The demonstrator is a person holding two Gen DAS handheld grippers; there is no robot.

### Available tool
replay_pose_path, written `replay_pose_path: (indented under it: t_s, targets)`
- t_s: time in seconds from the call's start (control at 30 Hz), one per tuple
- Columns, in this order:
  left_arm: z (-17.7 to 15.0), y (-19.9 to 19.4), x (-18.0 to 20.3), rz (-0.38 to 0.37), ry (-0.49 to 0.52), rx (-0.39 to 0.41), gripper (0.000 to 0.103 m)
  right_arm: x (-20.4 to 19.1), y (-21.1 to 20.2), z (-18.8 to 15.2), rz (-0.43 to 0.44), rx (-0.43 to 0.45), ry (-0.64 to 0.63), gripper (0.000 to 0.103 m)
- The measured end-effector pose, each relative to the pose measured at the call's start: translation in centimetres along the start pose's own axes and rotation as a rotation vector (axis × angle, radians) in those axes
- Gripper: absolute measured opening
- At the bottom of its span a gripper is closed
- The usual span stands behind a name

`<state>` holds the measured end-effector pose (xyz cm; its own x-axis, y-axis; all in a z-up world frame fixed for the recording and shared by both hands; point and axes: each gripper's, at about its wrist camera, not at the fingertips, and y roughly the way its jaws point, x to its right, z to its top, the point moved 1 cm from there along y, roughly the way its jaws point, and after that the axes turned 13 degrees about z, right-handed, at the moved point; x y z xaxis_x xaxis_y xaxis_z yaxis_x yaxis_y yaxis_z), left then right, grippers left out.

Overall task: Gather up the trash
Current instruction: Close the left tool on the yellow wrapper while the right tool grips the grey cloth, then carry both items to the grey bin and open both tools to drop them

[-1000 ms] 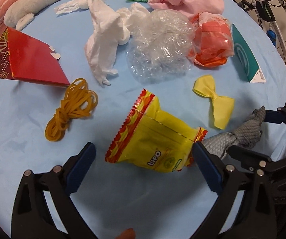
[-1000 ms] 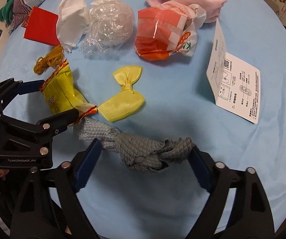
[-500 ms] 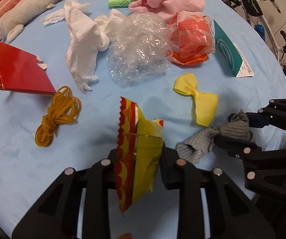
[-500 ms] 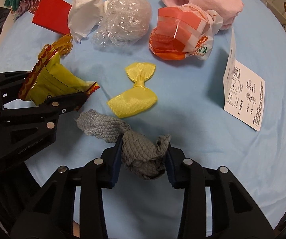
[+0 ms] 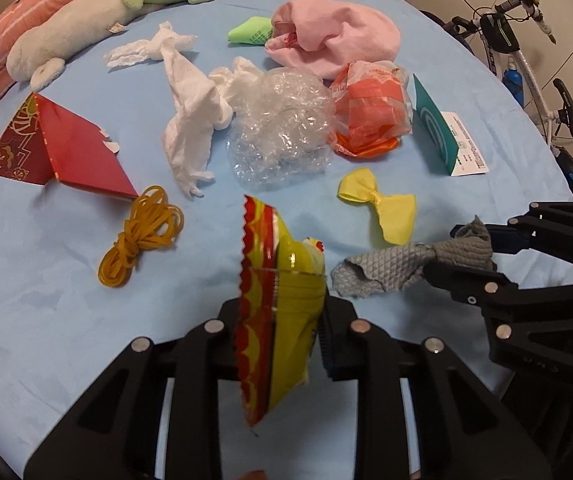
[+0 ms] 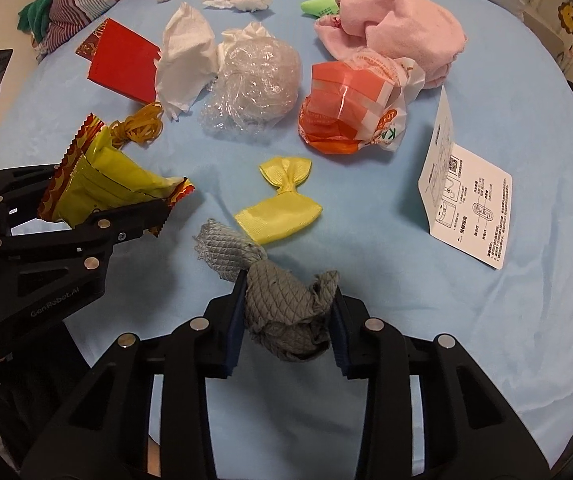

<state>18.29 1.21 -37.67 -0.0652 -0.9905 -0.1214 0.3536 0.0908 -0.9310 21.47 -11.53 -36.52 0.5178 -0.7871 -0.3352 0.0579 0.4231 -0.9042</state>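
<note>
The left gripper (image 5: 282,344) is clamped on a yellow snack wrapper (image 5: 282,300), its crimped edge standing up between the pads; beside it, the right gripper (image 6: 286,320) pinches a bunched grey cloth (image 6: 282,304) whose loose end trails ahead of the jaws. Beyond both lie a yellow bow (image 6: 282,204), rubber bands (image 5: 138,236), clear plastic wrap (image 5: 282,128) and an orange bag (image 6: 350,112) on the blue sheet (image 6: 446,320). The slick wrapper, gripped only near one end, could slip free, and the dangling cloth tail could drag the bow.
</note>
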Motion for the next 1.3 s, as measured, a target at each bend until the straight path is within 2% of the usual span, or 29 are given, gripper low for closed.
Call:
replay_pose_path:
  t_s: [0.33, 0.63, 0.9, 1.07, 1.3]
  targets:
    - [-2.6, -5.5, -1.8, 0.051, -0.023, 0.047, 0.026, -3.6, -3.5, -1.5, 0.002, 0.065, -0.073, 0.034]
    - [-7.7, -14.1, -7.1, 0.137, -0.146, 0.117, 0.026, -13.4, -6.5, -2.3, 0.046, 0.146, -0.258, 0.034]
    - [-15.3, -23.2, -13.0, 0.253, -0.309, 0.165, 0.026, -25.8, -11.6, -3.8, 0.160, 0.219, -0.518, 0.034]
    - [-21.3, -29.7, -17.0, 0.352, -0.426, 0.186, 0.026, -34.8, -14.0, -5.9, 0.278, 0.217, -0.689, 0.034]
    - [-29.9, -38.0, -22.2, 0.534, -0.604, 0.186, 0.026, -47.1, -17.0, -8.9, 0.432, 0.196, -0.906, 0.034]
